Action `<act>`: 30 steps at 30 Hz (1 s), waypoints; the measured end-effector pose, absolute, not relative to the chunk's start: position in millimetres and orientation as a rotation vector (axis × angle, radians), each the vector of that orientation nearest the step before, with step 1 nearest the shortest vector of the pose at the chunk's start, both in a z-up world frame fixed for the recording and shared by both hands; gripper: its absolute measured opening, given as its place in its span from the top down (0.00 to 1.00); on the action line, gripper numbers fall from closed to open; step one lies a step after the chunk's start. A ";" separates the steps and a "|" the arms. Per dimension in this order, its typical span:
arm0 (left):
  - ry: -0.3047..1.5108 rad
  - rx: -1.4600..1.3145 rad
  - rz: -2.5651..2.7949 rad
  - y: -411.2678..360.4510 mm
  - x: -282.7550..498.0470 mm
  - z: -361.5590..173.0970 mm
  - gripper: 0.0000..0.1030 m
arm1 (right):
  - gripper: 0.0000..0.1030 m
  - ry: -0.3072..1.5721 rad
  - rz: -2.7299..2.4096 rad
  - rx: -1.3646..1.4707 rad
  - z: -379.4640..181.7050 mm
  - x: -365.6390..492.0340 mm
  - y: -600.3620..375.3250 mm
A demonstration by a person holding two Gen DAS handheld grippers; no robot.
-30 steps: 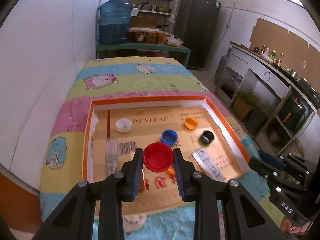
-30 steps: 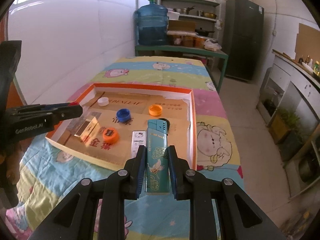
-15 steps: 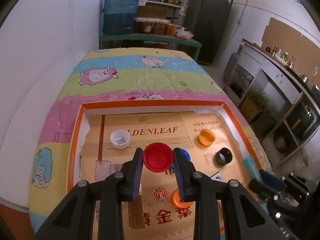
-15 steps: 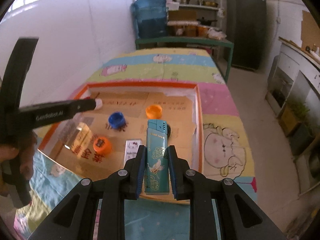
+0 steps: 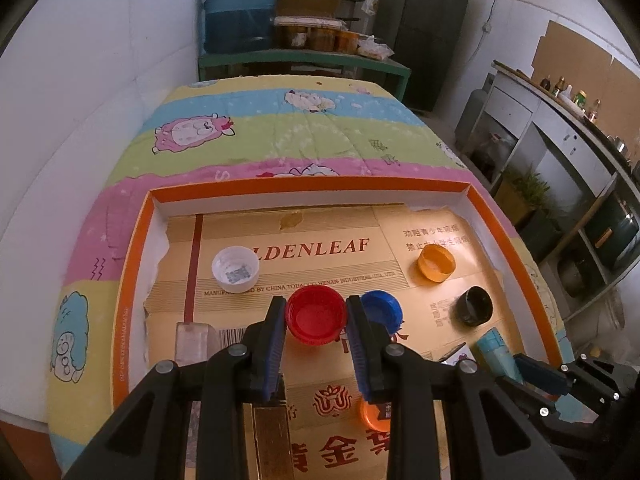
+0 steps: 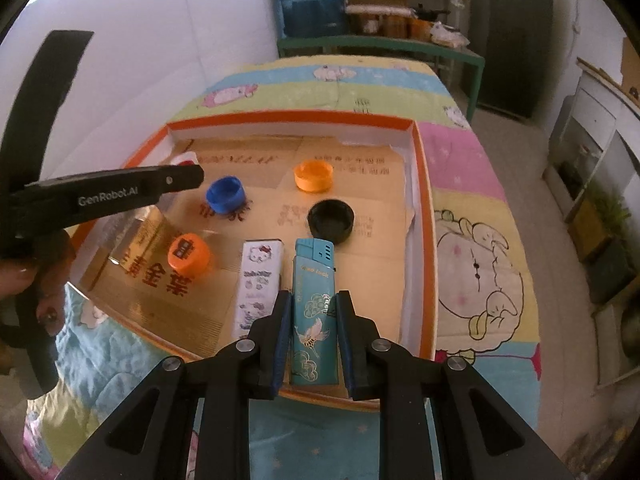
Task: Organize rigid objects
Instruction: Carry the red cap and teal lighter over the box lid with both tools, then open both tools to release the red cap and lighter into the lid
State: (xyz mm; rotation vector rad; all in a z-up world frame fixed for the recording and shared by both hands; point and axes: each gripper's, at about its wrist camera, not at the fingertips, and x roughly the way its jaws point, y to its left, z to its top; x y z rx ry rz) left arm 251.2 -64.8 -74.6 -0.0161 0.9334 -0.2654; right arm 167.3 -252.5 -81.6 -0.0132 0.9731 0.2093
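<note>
Carrying both pieces over the orange-rimmed tray (image 5: 132, 280), I had the left gripper (image 5: 316, 322) clamped on the red cap (image 5: 316, 314) and the right gripper (image 6: 313, 320) on the teal lighter (image 6: 313, 312) (presumably to sit beside its white twin (image 6: 258, 284)).

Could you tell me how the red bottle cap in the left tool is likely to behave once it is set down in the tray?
The red cap looks like light, stiff plastic. Held open side up, it will probably sit flat; dropped on edge, it may roll.
</note>
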 end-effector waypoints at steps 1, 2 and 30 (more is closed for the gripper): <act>0.935 -0.015 -0.264 -64.8 251.9 -75.1 0.70 | 0.79 0.975 0.209 -0.013 -82.4 167.6 -252.3; 0.937 -0.014 -0.263 -64.9 252.7 -76.2 0.70 | 0.79 0.976 0.209 -0.015 -83.2 167.9 -251.6; 0.946 0.021 -0.248 -68.0 262.5 -87.2 0.51 | 0.70 0.954 0.204 -0.003 -85.6 166.7 -251.9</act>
